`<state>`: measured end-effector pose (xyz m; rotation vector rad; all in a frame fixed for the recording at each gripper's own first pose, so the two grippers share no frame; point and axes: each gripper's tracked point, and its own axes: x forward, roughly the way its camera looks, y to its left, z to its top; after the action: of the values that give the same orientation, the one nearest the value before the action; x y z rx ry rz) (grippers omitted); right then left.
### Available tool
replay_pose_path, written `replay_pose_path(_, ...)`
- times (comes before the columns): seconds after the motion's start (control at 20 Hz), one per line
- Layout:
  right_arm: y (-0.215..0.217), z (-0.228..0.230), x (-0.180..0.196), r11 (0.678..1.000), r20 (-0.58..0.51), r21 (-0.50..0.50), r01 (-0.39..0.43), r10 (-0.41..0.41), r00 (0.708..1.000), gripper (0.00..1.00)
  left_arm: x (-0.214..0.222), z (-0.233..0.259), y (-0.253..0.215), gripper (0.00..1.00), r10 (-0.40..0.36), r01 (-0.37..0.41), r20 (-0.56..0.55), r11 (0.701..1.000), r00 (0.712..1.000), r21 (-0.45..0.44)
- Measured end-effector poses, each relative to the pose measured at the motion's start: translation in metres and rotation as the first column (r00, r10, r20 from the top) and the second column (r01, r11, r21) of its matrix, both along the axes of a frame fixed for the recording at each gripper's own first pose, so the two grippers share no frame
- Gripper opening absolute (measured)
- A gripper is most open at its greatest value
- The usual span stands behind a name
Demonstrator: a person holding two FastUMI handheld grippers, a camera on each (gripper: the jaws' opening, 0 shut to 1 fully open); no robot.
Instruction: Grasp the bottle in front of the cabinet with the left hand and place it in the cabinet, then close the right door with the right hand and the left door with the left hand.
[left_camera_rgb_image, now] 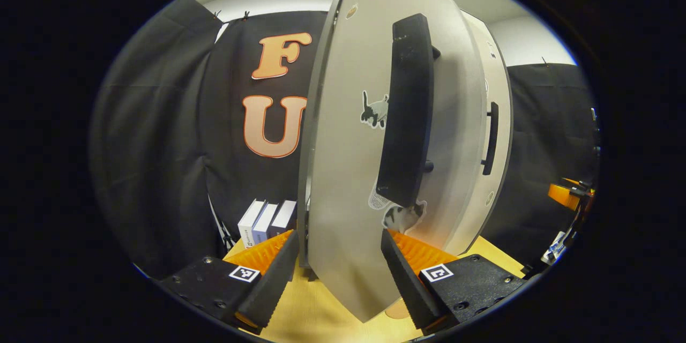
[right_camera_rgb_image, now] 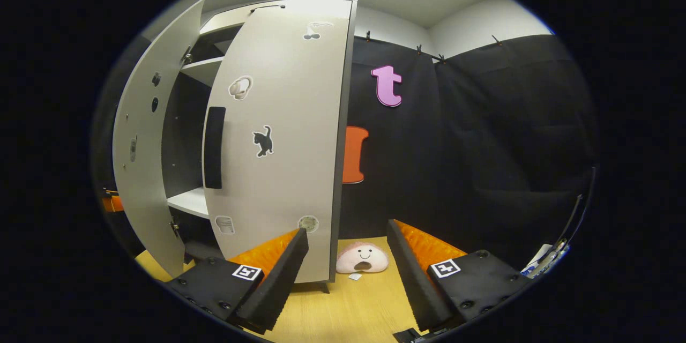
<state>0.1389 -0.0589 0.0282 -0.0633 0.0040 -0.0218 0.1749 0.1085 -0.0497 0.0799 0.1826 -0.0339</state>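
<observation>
Straddling the lower edge of the left door (left_camera_rgb_image: 348, 171), the left gripper (left_camera_rgb_image: 338, 265) has its fingers spread apart, one on each side of the panel, neither clearly pressing on it. That door stands upright, its long axis vertical, edge-on to the gripper and partly open. A long dark handle (left_camera_rgb_image: 407, 112) runs vertically down its face, just above the gripper's far finger. Beyond it, farther off, the right door (left_camera_rgb_image: 490, 139) appears closed, with its own slim handle. Small boxes (left_camera_rgb_image: 266, 222) stand on the wooden surface (left_camera_rgb_image: 316, 305) beside the gripper.

From the right gripper view, the right gripper (right_camera_rgb_image: 347, 262) is also open and holds nothing, hovering over the surface. Ahead to its left, the cabinet (right_camera_rgb_image: 195, 134) shows shelves between the doors. A pink plush toy (right_camera_rgb_image: 362, 258) lies just past the fingertips. I cannot tell where the bottle is.
</observation>
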Motion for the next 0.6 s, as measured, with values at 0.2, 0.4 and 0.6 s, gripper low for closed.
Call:
replay_pose_path(0.2, -0.027, 0.008, 0.001, 1.000, 0.007, 0.000, -0.012, 0.012, 1.000, 0.98, 0.016, -0.007, -0.020, 0.94, -0.003, 0.003, -0.001, 1.000, 1.000, -0.028)
replay_pose_path(0.4, -0.053, 0.015, 0.002, 1.000, 0.014, -0.010, -0.014, 0.015, 1.000, 0.98, 0.042, -0.007, -0.046, 0.95, -0.029, 0.030, 0.020, 0.998, 0.999, -0.051)
replay_pose_path(0.6, -0.079, 0.017, 0.002, 1.000, 0.022, -0.001, 0.003, -0.003, 1.000, 0.94, 0.070, -0.016, -0.066, 0.95, -0.050, 0.050, 0.012, 0.998, 0.999, -0.030)
